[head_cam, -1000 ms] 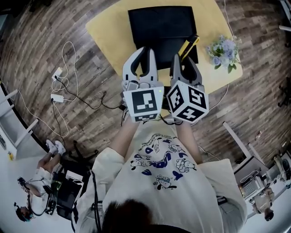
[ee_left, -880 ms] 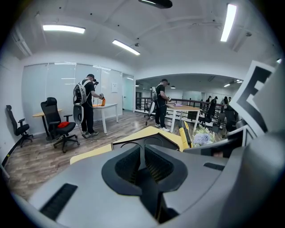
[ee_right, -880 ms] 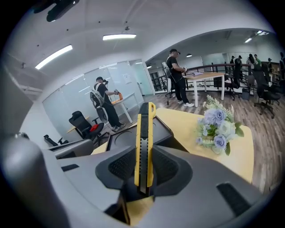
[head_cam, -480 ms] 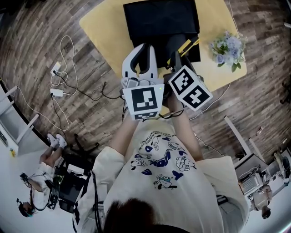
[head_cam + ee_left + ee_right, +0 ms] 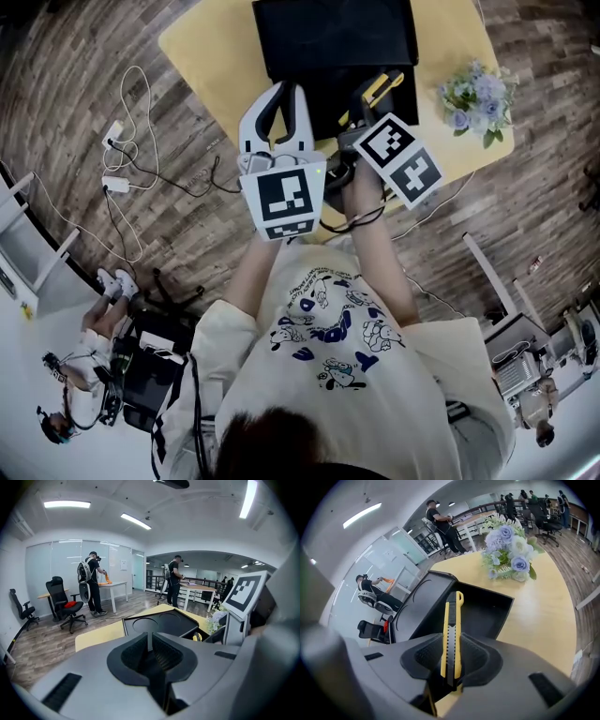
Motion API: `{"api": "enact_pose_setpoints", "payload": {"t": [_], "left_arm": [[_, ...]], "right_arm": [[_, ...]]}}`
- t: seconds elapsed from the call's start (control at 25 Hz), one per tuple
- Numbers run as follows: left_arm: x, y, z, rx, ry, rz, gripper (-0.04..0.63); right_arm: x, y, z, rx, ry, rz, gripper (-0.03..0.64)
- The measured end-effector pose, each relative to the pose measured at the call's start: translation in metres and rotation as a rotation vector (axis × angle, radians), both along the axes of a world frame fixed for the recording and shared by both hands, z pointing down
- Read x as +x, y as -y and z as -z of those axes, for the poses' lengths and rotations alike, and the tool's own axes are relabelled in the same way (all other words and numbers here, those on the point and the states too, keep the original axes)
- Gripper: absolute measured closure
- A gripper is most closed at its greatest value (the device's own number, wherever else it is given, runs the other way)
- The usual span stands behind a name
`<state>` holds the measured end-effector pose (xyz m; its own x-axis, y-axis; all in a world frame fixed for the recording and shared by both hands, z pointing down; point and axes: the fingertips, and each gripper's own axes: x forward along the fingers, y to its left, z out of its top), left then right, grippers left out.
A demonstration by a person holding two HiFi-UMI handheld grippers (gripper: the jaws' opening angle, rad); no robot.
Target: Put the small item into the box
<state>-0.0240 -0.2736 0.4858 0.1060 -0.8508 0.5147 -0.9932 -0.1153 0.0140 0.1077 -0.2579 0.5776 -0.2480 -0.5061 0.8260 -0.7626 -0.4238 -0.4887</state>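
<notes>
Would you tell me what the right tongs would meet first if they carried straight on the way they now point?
Probably the open compartment of the black box; the yellow knife held in the right tongs would arrive first.

White T-shirt point(image 5: 337, 375) with blue cartoon print, grey left tongs point(image 5: 150, 641), right tongs point(image 5: 451, 657), black-and-white marker cubes point(image 5: 283, 199)

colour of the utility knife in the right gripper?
Yellow with a black centre strip; the utility knife shows best in the right gripper view.
</notes>
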Motion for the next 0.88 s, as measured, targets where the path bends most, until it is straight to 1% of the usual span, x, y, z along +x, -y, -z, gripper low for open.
{"api": "enact_pose_setpoints", "payload": {"t": [0.08,0.24,0.36,0.6,0.72,0.88], "left_arm": [[-0.005,0.002,0.000,-0.001,0.007,0.006,0.552],[-0.012,0.004,-0.002,-0.010,0.015,0.016,0.552],[-0.012,0.003,-0.005,-0.020,0.011,0.018,0.552],[-0.017,0.000,-0.008,-0.032,0.004,0.034,0.552],[-0.018,-0.001,-0.010,-0.037,0.000,0.042,0.552],[-0.018,-0.001,-0.010,-0.038,0.000,0.043,0.552]], "right_arm": [[0.000,0.001,-0.004,-0.029,0.029,-0.029,0.488],[0.001,0.006,-0.007,-0.075,0.054,-0.070,0.488],[-0.002,0.009,-0.009,-0.101,0.080,-0.083,0.488],[-0.006,0.014,-0.012,-0.139,0.085,-0.100,0.488],[-0.010,0.016,-0.017,-0.180,0.100,-0.095,0.488],[-0.010,0.017,-0.019,-0.205,0.091,-0.110,0.488]]}}
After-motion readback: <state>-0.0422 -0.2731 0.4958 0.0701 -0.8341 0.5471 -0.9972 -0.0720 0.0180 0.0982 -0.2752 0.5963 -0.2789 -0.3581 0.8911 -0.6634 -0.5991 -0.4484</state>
